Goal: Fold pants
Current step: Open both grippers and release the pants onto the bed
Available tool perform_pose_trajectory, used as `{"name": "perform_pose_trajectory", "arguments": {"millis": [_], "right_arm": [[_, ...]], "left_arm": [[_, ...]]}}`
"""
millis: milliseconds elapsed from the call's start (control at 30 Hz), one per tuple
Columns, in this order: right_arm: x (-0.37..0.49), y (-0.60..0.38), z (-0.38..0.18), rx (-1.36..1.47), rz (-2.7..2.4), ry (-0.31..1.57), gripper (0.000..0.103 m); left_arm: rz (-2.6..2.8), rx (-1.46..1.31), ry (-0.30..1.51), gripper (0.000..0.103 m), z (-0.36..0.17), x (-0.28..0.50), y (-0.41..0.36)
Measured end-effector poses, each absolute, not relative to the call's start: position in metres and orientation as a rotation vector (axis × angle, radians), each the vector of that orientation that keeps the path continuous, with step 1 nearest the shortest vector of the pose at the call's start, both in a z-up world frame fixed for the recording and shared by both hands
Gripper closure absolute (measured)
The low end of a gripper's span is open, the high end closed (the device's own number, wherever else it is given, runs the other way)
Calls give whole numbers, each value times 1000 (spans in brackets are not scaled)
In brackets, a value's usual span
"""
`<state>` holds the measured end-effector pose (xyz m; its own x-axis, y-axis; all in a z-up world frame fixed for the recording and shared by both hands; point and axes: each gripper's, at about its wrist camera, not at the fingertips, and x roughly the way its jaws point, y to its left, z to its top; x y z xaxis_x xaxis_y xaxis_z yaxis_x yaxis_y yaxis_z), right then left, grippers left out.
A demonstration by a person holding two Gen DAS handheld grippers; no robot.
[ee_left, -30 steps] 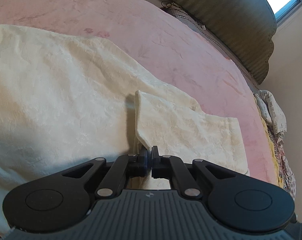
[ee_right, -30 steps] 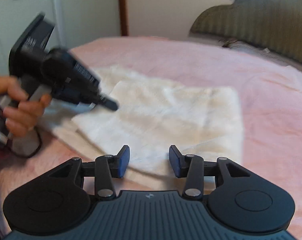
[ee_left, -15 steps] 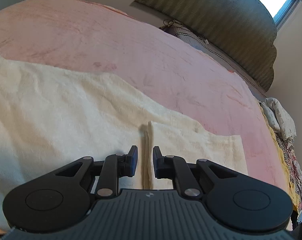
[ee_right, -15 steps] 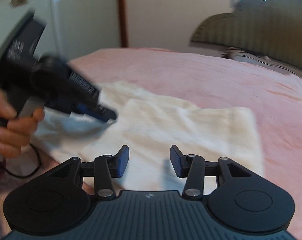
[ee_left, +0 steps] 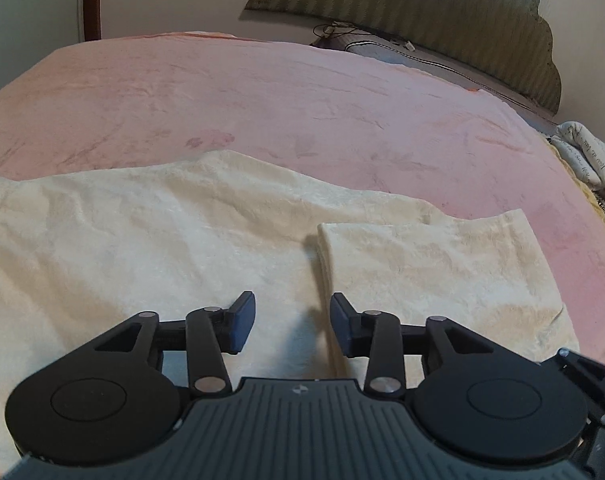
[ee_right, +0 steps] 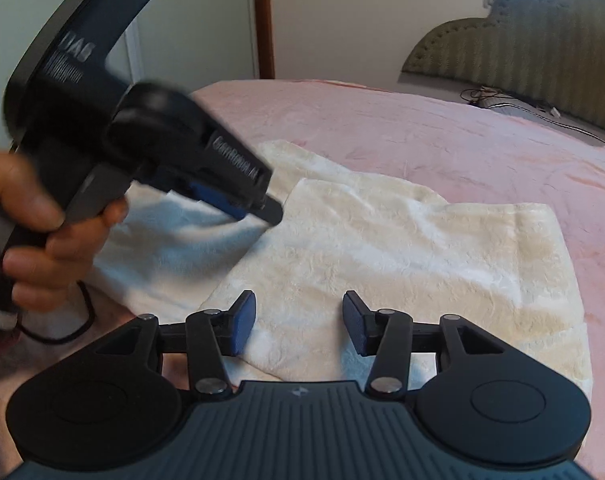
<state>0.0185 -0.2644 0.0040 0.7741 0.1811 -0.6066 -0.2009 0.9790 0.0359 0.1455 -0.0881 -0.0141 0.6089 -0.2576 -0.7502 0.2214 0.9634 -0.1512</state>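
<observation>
A: Pants (ee_left: 162, 240) in cream cloth lie flat on a pink bedspread (ee_left: 302, 100), their long axis running left to right across the left wrist view, one end already folded back over the rest.

B: Where does that fold sit?

A: The folded flap (ee_left: 434, 272) covers the right end. Its near-to-far edge lies just ahead of the left gripper (ee_left: 292, 322), whose jaws stand wide apart with nothing between them.

B: And the right gripper?

A: The right gripper (ee_right: 298, 322) also stands wide and holds nothing, poised above the near edge of the flap (ee_right: 402, 264). From its camera the left gripper (ee_right: 258, 204) appears at the left, blurred, in the person's left hand (ee_right: 42, 236), its tips close over the cloth beside the flap's left edge.

B: How much room is around the garment?

A: Bare pink bedspread (ee_right: 422, 132) stretches wide beyond the far edge of the pants, up to a padded olive headboard (ee_left: 422, 8) at the far right. To the right of the flap a narrower strip of bedspread runs to the bed's edge, where patterned bedding (ee_left: 586, 156) is bunched.
</observation>
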Motion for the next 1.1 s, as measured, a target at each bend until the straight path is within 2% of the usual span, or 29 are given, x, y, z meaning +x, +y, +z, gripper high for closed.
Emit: {"name": "perform_pose_trajectory", "arguments": {"millis": [100,267,400,600,667,833,933,1100], "right_arm": [[19,-262,6,-33,194,642,56],[24,-261,-3,-9,184,666,56],[23,-263,-7,1,161,654,47],[15,-262,-3,-3,88,602,47],[18,-265,-6,12,72,621,42],[21,-268,-16,22,21,636,20],[22,-271,-18,35,4,638,14],[20,-274,-13,50,5,634,13]], "left_arm": [[-259,23,844,48,-12,135,-86],[-235,101,821,43,-14,123,-82],[-217,128,804,42,-15,119,-75],[-190,116,794,36,-18,114,-62],[-189,114,791,34,-20,113,-59],[-196,134,784,29,-27,113,-60],[-201,136,775,26,-29,111,-60],[-213,97,769,25,-26,108,-51]]}}
